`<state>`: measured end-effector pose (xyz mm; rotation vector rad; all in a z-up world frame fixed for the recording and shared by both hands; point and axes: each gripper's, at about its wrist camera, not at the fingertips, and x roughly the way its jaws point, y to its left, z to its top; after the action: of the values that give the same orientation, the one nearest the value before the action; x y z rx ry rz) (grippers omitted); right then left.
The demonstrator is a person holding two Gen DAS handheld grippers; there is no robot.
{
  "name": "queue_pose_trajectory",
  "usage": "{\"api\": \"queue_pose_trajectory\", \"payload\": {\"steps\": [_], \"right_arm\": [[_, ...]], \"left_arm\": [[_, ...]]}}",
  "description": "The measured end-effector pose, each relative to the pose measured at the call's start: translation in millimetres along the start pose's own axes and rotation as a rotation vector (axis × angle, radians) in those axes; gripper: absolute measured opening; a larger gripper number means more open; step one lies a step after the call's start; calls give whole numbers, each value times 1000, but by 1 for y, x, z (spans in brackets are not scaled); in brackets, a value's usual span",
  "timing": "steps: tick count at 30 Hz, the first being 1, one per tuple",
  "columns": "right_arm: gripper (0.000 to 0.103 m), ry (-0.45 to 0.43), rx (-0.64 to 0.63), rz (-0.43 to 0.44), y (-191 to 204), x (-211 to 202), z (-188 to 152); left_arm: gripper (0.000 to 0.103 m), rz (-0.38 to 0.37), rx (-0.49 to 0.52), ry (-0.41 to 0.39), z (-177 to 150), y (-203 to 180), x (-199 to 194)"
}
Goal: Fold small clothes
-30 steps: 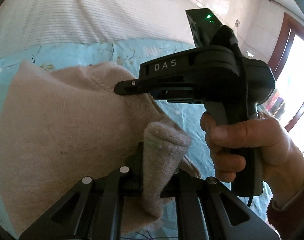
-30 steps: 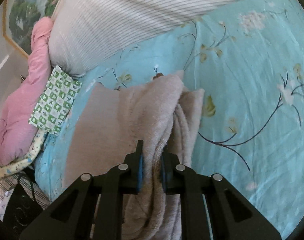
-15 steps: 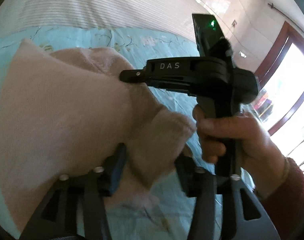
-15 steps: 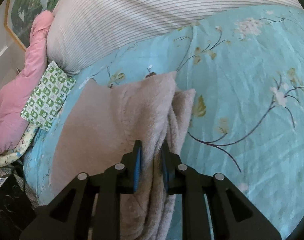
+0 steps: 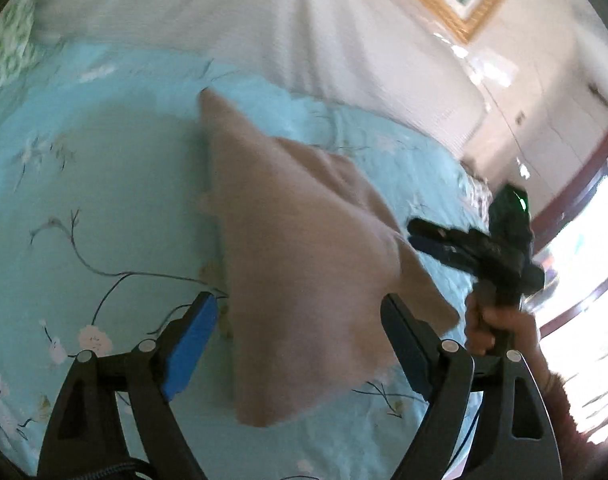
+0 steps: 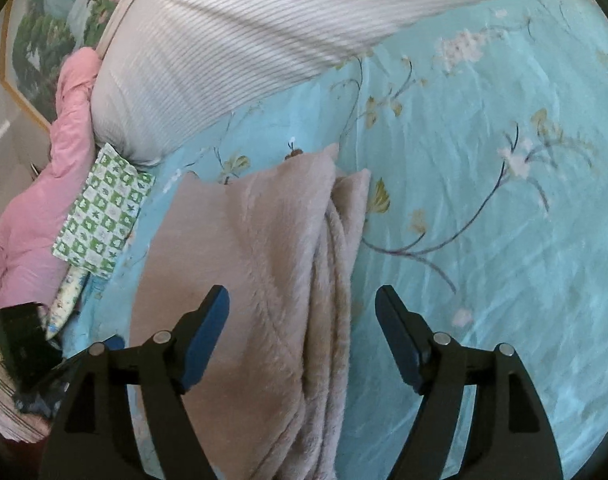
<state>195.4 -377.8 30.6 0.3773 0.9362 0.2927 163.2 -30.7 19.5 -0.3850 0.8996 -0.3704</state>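
Note:
A beige fleece garment (image 5: 300, 264) lies folded on the light blue flowered bedsheet (image 5: 104, 208). It also shows in the right wrist view (image 6: 264, 280), with a bunched fold along its right edge. My left gripper (image 5: 298, 320) is open, its jaws wide apart above the garment's near part, holding nothing. My right gripper (image 6: 302, 312) is open too, its jaws spread over the garment's fold. The right gripper also shows in the left wrist view (image 5: 415, 236), held by a hand at the garment's right corner.
A white ribbed pillow (image 6: 264, 40) lies at the head of the bed. A pink quilt (image 6: 36, 208) and a green checked cloth (image 6: 104, 216) lie at the left. A window and door frame (image 5: 575, 216) stand to the right.
Both grippers opened and let go of the garment. The left gripper pulled back and swung left; the garment now lies loose on the sheet.

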Motion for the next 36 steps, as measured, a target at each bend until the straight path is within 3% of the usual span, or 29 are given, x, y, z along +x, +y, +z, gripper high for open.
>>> {"api": "queue_pose_trajectory", "payload": {"steps": [6, 12, 14, 17, 22, 24, 25, 28, 31, 36], "right_arm": [[76, 18, 16, 18, 0, 7, -4], [76, 31, 37, 44, -6, 15, -1], [76, 38, 34, 31, -6, 19, 0], [76, 55, 29, 14, -8, 27, 3], [76, 97, 43, 30, -12, 49, 7], [64, 105, 26, 26, -8, 55, 7], [45, 124, 40, 51, -7, 60, 6], [35, 127, 56, 66, -1, 62, 1], [31, 92, 58, 105, 16, 49, -3], [30, 91, 14, 196, 63, 42, -21]], "left_arm": [[84, -94, -114, 60, 20, 30, 24], [84, -96, -140, 113, 37, 42, 63], [94, -89, -133, 137, 42, 47, 77], [97, -62, -104, 165, 49, 50, 102], [95, -119, -99, 148, 58, 58, 124], [81, -130, -82, 132, 60, 56, 127], [61, -168, -78, 141, 60, 54, 129], [49, -180, -85, 128, 60, 54, 122], [43, -207, -76, 102, 58, 52, 97], [42, -201, -81, 59, 48, 63, 40]]}}
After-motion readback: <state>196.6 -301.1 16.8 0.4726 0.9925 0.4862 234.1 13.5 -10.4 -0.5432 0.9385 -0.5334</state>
